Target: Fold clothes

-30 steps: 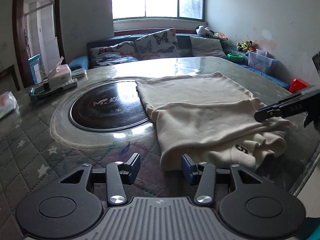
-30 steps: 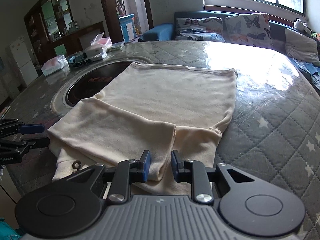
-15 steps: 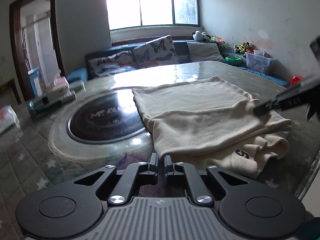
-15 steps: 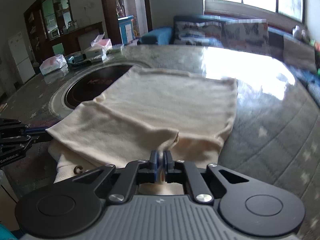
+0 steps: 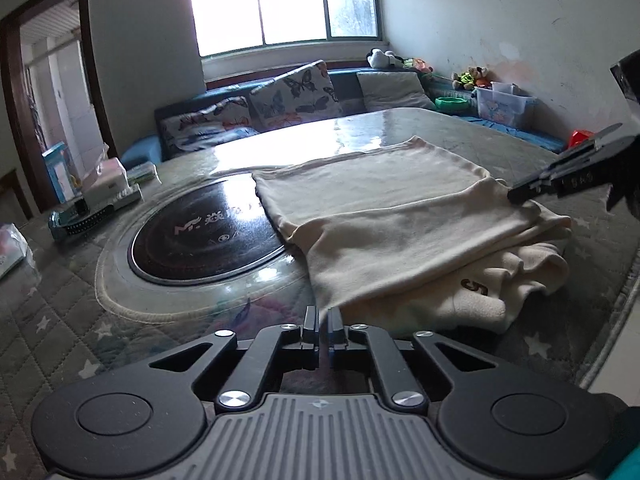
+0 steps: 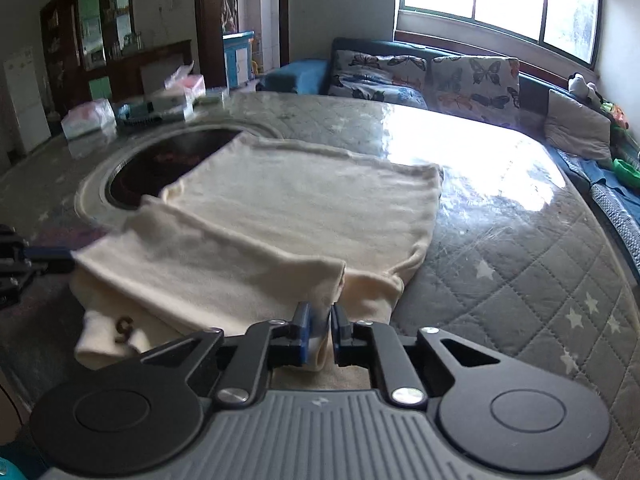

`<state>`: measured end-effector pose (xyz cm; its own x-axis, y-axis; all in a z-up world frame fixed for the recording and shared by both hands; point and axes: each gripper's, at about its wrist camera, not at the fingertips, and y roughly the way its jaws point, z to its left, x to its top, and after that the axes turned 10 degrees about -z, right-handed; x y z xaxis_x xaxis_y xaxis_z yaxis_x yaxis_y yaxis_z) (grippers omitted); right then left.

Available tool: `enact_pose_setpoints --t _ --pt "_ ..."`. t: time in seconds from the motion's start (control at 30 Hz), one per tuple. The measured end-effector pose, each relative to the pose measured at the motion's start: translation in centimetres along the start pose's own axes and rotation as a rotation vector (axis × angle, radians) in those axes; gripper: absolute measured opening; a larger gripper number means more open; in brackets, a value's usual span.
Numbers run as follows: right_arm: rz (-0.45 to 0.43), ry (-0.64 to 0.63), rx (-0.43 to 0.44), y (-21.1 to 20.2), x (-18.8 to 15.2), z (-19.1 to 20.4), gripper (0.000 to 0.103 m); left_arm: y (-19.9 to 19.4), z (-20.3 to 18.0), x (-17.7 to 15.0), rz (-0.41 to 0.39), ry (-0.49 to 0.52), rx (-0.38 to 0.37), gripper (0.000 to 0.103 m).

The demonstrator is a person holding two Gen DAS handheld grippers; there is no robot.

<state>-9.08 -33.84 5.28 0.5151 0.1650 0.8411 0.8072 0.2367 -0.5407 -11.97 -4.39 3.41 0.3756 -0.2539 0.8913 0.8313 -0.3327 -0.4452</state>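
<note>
A cream sweater [image 5: 400, 224] is lying on a round table [image 5: 60, 312] covered with a grey quilted cloth printed with small stars. The far half of the sweater is spread flat, and its left edge is overlapping a black glass hotplate [image 5: 204, 236] set into the middle of the table. The near half is folded over on itself, with bunched layers underneath and a dark number mark showing on the lowest layer near the table's edge.

The left gripper [image 5: 323, 322] is sitting low at the near left corner of the folded layer. Its fingers are drawn close together with only a thin gap, and the corner of the cloth is reaching right to their tips; from the right wrist view, which is blurred there, it seems to be pinching that corner. The right gripper [image 6: 320, 334] is pinching the near right corner of the same folded layer, with cream cloth bunching between its blue-padded fingers.

A tissue box [image 5: 108, 178] and a dark brush-like tray [image 5: 86, 218] are resting on the far left of the table. Behind the table, a blue sofa [image 6: 360, 52] with butterfly-print cushions [image 6: 472, 80] is standing under a bright window [image 5: 288, 4].
</note>
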Motion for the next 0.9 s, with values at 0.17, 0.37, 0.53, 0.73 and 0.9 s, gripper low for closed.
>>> enact_pose_setpoints --t 0.17,0.37,0.53,0.73,0.9 --pt "-0.047 -0.012 0.000 -0.8 1.1 -0.5 0.011 -0.3 1.2 1.9 -0.031 -0.014 -0.014 0.007" --pt "-0.062 -0.024 0.036 1.3 1.7 0.1 0.011 3.3 0.4 4.6 -0.063 -0.045 -0.055 0.007" --pt "-0.047 -0.049 0.059 3.0 1.2 0.8 0.011 7.6 -0.5 5.3 -0.038 -0.055 -0.068 0.007" --pt "-0.013 -0.061 0.048 3.8 0.0 0.2 0.010 10.1 -0.1 4.3 0.012 -0.059 -0.060 0.007" --pt "-0.013 -0.084 0.053 2.0 0.2 0.0 0.010 9.0 0.0 4.5 -0.011 -0.053 -0.080 0.007"
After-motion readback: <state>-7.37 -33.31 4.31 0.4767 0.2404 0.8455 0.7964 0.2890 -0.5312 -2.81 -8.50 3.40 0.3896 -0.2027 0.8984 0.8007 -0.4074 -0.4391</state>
